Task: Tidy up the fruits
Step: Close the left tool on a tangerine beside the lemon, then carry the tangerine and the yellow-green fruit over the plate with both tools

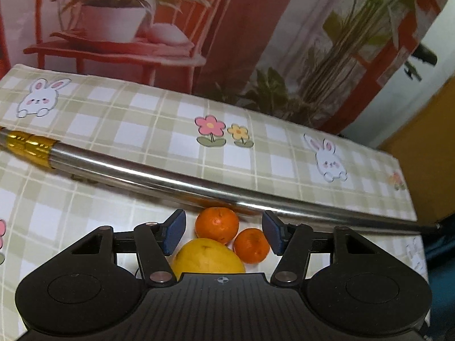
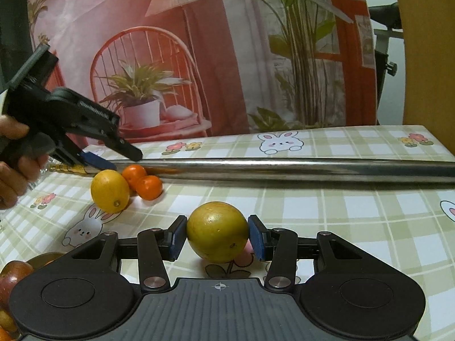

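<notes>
My right gripper [image 2: 217, 237] is shut on a round yellow-green fruit [image 2: 217, 231], with a blue pad pressed on each side of it, low over the checked tablecloth [image 2: 341, 221]. A yellow lemon [image 1: 209, 257] and two small tangerines [image 1: 217, 224] [image 1: 251, 245] lie together by a long metal rod [image 1: 170, 176]. My left gripper [image 1: 223, 234] stands open just above this group, its blue pads to either side of the tangerines and touching nothing. The right wrist view shows the same lemon [image 2: 109, 190], the tangerines [image 2: 148, 187] and the left gripper [image 2: 116, 157] held by a hand.
The metal rod [image 2: 284, 167] lies across the table's width behind the fruit. At the lower left edge of the right wrist view, a bowl [image 2: 42, 258] holds a reddish fruit [image 2: 12, 277] and others. A printed backdrop [image 2: 199, 56] hangs behind the table.
</notes>
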### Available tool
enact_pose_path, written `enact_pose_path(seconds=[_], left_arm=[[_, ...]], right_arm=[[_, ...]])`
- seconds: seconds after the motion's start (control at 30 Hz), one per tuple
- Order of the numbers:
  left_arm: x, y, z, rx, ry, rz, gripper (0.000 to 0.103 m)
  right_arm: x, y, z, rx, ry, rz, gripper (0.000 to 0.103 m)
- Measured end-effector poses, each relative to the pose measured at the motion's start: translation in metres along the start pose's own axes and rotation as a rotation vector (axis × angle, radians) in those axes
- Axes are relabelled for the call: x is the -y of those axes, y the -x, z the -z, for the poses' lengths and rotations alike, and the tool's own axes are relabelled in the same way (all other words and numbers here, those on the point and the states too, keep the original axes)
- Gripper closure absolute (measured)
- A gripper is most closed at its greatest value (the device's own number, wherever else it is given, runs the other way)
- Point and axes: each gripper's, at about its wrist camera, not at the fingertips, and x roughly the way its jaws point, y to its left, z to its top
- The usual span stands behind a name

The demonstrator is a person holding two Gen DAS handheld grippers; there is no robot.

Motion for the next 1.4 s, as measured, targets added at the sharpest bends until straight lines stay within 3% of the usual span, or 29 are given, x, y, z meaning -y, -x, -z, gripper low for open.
enact_pose_path(seconds=[0.27, 0.33, 0.67, 0.97, 1.4], left_arm=[[-0.001, -0.019, 0.001, -0.041, -0.014, -0.035, 0.054], [-0.004, -0.021, 0.001, -0.036, 0.001, -0.03, 0.061], [0.002, -0.005, 0.004, 0.014, -0.053, -0.014, 0.063], [0.011, 0.049, 0.021, 0.114, -0.126, 0.027, 0.063], [-0.004, 0.144, 0.101, 0.196, -0.187, 0.123, 0.063]], right_arm=[[0.0, -0.001, 0.001, -0.005, 0.002, -0.003, 0.06], [0.001, -0.002, 0.001, -0.007, -0.003, 0.0, 0.06], [0.004, -0.002, 0.002, -0.003, -0.014, 0.004, 0.06], [0.005, 0.011, -0.001, 0.015, -0.046, -0.004, 0.06], [-0.039, 0.072, 0.01, 0.031, -0.075, -0.075, 0.06]])
